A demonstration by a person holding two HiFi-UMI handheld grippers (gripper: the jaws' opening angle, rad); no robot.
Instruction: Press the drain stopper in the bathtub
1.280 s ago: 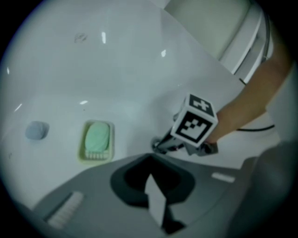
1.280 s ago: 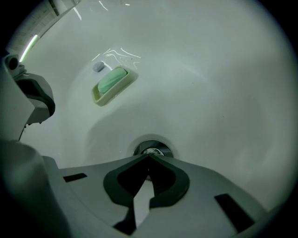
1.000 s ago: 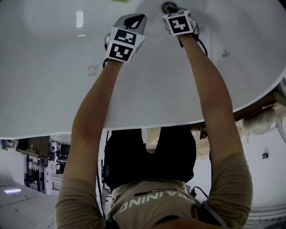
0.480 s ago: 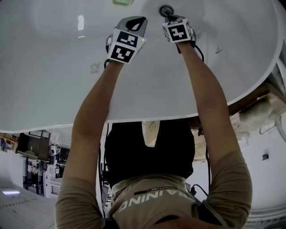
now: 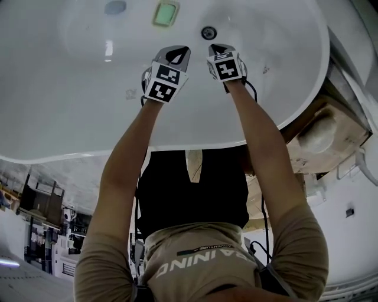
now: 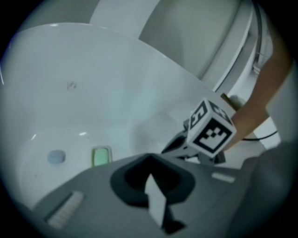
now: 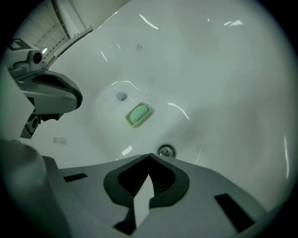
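The right tongs (image 5: 218, 48) have drawn back from the drain stopper (image 5: 208, 32). A second ago their tip stood on or right over the stopper. Half a second ago the stopper showed just clear of the tip. Now a band of bare tub floor lies between the two.

The stopper sits on the floor of the bathtub (image 5: 71, 118), just beyond the right tongs and slightly to their left. In the right gripper view it shows as a small chrome ring right past the closed tip.

Right tongs: jaws fully together, tips meeting in a point, nothing held.

Left tongs (image 5: 176, 54): likewise closed to a point and empty. They are held just beside the right tongs, on their left, and have come back along with them.

A green soap dish (image 5: 166, 12) and a small blue disc (image 5: 115, 7) lie farther along the floor, left of the stopper, well apart from both tongs.

Meaning for the task: the retreat suggests that the press has been made and the tongs are being lifted away. Whether the stopper has latched down cannot be read, because no view shows its height against the surrounding ring. If it is not seated, a second press with the closed tip of the right tongs is called for.
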